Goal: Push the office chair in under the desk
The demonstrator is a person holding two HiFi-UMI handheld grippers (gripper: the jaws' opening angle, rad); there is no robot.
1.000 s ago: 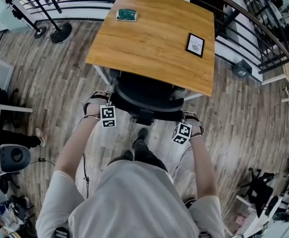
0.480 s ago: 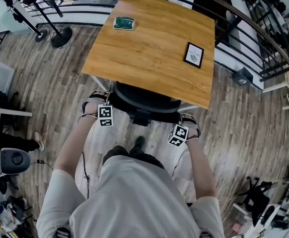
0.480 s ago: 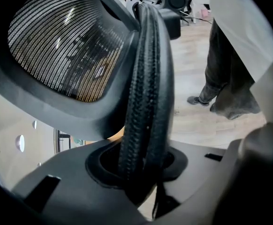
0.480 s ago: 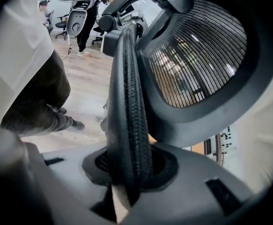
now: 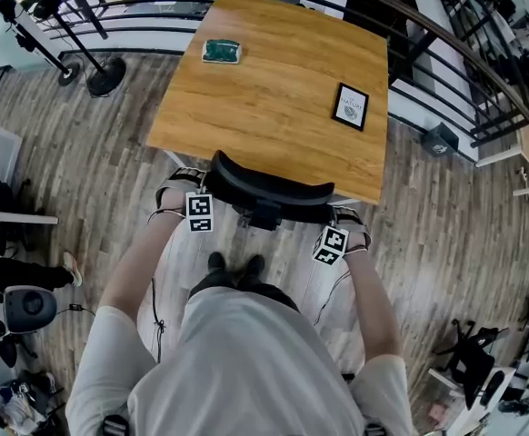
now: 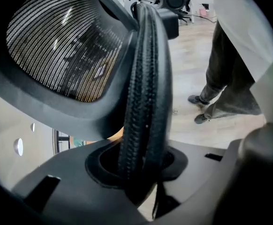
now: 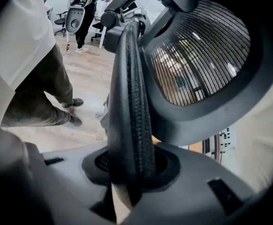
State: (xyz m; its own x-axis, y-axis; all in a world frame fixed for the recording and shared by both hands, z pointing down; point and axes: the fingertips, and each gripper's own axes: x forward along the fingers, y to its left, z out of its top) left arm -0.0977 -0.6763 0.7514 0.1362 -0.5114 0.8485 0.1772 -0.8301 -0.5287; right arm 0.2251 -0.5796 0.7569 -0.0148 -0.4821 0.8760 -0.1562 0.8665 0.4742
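Black mesh backrest of the office chair is clamped at both ends: my left gripper and right gripper each pinch its padded rim between the jaws. The desk lies just ahead of them. I'd push evenly, both sides level, easing off before backrest meets desktop.

One chair, one desk, two tools, seemingly two small desk items.

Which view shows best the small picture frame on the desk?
The head view: the picture frame lies in full sight on the desk. Neither gripper view shows it; the chair back fills both.
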